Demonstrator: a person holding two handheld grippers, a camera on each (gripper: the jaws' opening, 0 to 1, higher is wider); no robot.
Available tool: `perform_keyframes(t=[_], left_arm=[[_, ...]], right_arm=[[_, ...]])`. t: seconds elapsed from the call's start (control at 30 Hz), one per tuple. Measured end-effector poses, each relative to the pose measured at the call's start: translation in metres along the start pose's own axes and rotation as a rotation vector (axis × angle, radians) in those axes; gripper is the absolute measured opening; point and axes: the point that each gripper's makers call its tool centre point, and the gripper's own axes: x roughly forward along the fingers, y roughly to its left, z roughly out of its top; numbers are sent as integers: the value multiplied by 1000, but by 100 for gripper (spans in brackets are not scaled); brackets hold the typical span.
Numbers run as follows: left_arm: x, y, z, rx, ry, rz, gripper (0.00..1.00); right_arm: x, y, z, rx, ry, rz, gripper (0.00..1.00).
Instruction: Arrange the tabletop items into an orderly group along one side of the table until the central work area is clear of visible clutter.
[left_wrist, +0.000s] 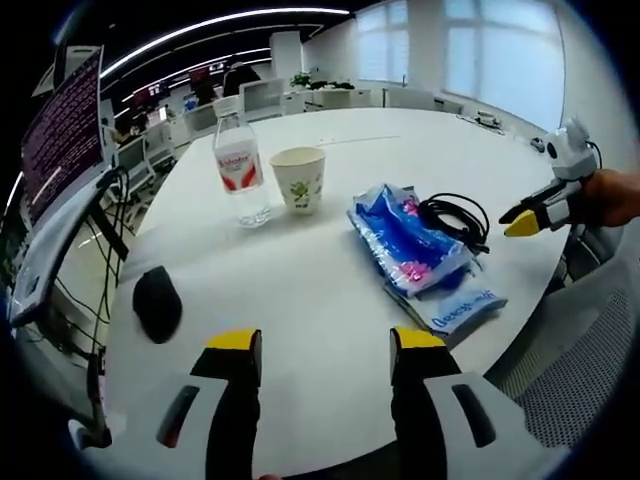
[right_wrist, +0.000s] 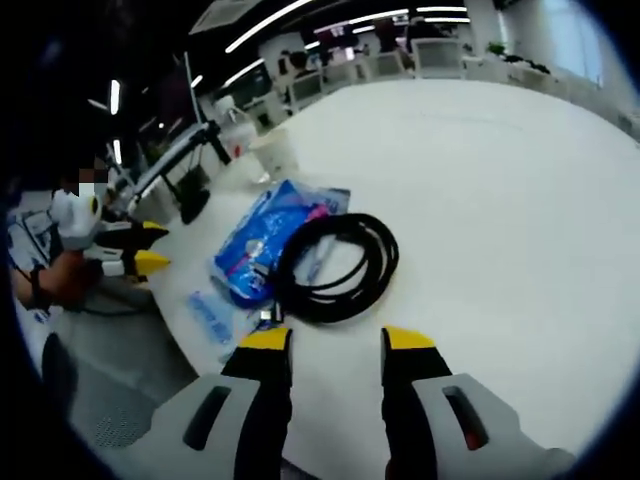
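L gripper (left_wrist: 325, 345): jaws apart, nothing between them, hovering over bare white table (left_wrist: 300, 290) at near edge.

R gripper (right_wrist: 335, 340): jaws apart, nothing held, tips just short of black cable coil (right_wrist: 335, 265). In left gripper view it enters from the right (left_wrist: 522, 218), held by a hand (left_wrist: 610, 197), beside the table edge.

Items, left gripper view:
- Black mouse (left_wrist: 157, 303): near left, apart from other items.
- Water bottle (left_wrist: 238, 163): upright, far left, red/white label.
- Paper cup (left_wrist: 298, 179): upright, just right of bottle.
- Blue packet (left_wrist: 405, 240): flat, right of centre, pink print; lies on a second flat blue/white packet (left_wrist: 455, 308) nearer the edge.
- Cable (left_wrist: 455, 220): touching far-right side of blue packet.

Right gripper view: coil overlaps blue packet (right_wrist: 265, 235); L gripper (right_wrist: 150, 250) at left, off the table edge.

Monitor (left_wrist: 60, 140) at far left.
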Motion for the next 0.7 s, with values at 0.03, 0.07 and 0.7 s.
perform_keyframes(t=[0.03, 0.07, 0.7], left_arm=[[0, 0, 1, -6, -4, 1, 52], [-1, -1, 3, -19, -10, 0, 52], [-7, -31, 37, -77, -71, -37, 54]], right_arm=[[-1, 0, 0, 1, -2, 0, 33], [-1, 0, -1, 0, -3, -1, 33], [-5, -4, -10, 72, -13, -27, 31]])
